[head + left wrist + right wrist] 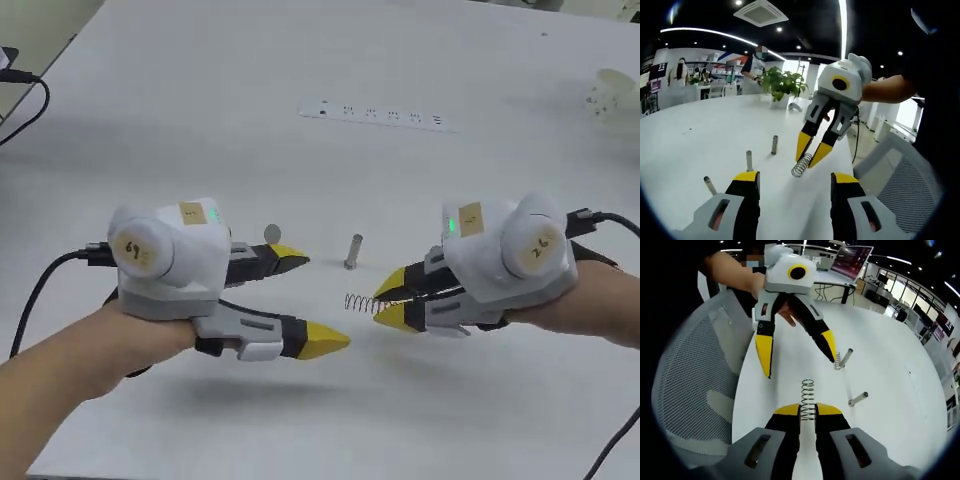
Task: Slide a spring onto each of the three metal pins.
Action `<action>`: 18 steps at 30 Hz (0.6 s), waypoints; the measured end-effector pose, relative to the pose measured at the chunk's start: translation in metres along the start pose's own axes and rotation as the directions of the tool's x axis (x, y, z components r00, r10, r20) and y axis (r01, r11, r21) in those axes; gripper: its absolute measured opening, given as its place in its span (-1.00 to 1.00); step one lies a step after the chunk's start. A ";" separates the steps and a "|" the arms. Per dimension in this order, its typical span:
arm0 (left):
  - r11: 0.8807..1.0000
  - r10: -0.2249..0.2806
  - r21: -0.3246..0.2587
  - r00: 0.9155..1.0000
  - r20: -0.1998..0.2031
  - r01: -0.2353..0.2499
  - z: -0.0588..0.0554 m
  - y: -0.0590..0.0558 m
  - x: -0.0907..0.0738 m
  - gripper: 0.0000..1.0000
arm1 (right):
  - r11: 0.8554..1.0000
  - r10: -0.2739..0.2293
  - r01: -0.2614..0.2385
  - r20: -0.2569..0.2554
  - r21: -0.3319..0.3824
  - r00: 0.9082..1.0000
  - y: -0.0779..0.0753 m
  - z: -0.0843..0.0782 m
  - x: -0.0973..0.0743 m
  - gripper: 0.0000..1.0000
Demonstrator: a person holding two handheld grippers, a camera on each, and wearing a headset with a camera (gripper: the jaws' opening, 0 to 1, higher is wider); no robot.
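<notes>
The right gripper [385, 300] pinches a spring [358, 302] by one end, between both grippers, near the metal pins [748, 160]. The left gripper [320, 300] gapes wide, empty. The far pin [774, 144] seemingly wears a spring.

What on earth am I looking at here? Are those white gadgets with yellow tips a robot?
No robot: a person holds a pincer-like tool in each hand. The wide picture comes from a camera on the person's head; the two round ones from cameras riding on each tool. On the white workbench are three metal pins; one pin already wears a spring. A power strip lies further back. The right tool is shut on a second spring; the left tool is open, holding nothing.
</notes>
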State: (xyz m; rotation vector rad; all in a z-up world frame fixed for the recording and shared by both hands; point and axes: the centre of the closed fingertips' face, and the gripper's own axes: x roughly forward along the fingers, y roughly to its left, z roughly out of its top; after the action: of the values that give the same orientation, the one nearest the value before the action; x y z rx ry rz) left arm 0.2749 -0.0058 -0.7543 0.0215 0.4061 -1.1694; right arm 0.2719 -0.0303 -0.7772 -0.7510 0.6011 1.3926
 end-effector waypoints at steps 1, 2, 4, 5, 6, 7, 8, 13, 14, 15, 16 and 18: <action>1.000 -0.013 0.002 1.000 -0.004 0.013 0.000 -0.002 0.002 -0.07 | 1.000 0.002 -0.002 0.004 -0.004 1.000 0.001 0.002 -0.001 -0.84; 1.000 -0.020 0.005 1.000 -0.009 0.020 -0.001 -0.004 0.004 -0.12 | 1.000 0.004 -0.004 0.006 -0.007 1.000 0.002 0.003 -0.001 -0.84; 1.000 -0.029 0.012 0.999 -0.018 0.029 -0.002 -0.006 0.008 -0.17 | 1.000 0.012 -0.012 0.005 -0.020 1.000 0.004 0.004 -0.001 -0.84; 0.999 -0.031 0.012 0.999 -0.020 0.032 -0.003 -0.006 0.009 -0.18 | 1.000 0.014 -0.014 0.005 -0.023 1.000 0.005 0.004 -0.001 -0.84; 0.999 -0.037 0.014 0.999 -0.021 0.037 -0.003 -0.007 0.010 -0.20 | 0.999 0.015 -0.015 0.006 -0.030 1.000 0.006 0.005 -0.001 -0.84; 0.999 -0.040 0.016 0.999 -0.019 0.040 -0.002 -0.008 0.011 -0.24 | 0.999 0.016 -0.016 0.006 -0.032 1.000 0.006 0.005 -0.002 -0.84; 0.999 -0.046 0.016 0.999 -0.016 0.047 -0.001 -0.009 0.012 -0.28 | 0.999 0.017 -0.017 0.006 -0.035 1.000 0.006 0.005 -0.002 -0.84; 0.997 -0.070 0.017 0.997 -0.015 0.070 0.000 -0.014 0.015 -0.45 | 0.999 0.023 -0.023 0.002 -0.050 1.000 0.009 0.006 -0.004 -0.84; 0.998 -0.066 0.024 0.998 -0.013 0.066 0.001 -0.013 0.016 -0.44 | 0.998 0.024 -0.024 0.001 -0.052 1.000 0.010 0.006 -0.004 -0.84; 0.997 -0.066 0.025 0.998 -0.013 0.067 0.001 -0.013 0.016 -0.46 | 0.998 0.024 -0.024 0.001 -0.054 1.000 0.010 0.006 -0.005 -0.84; 0.997 -0.072 0.024 0.997 -0.011 0.072 0.002 -0.013 0.017 -0.48 | 0.998 0.023 -0.023 0.003 -0.057 1.000 0.010 0.006 -0.005 -0.84; 0.997 -0.078 0.026 0.997 -0.009 0.079 0.003 -0.015 0.018 -0.52 | 0.998 0.022 -0.022 0.007 -0.060 1.000 0.010 0.008 -0.007 -0.84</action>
State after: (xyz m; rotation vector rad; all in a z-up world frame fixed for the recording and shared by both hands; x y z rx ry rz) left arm 0.2683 -0.0279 -0.7547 0.0335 0.4011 -1.2525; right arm 0.2612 -0.0285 -0.7683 -0.7880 0.5653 1.4384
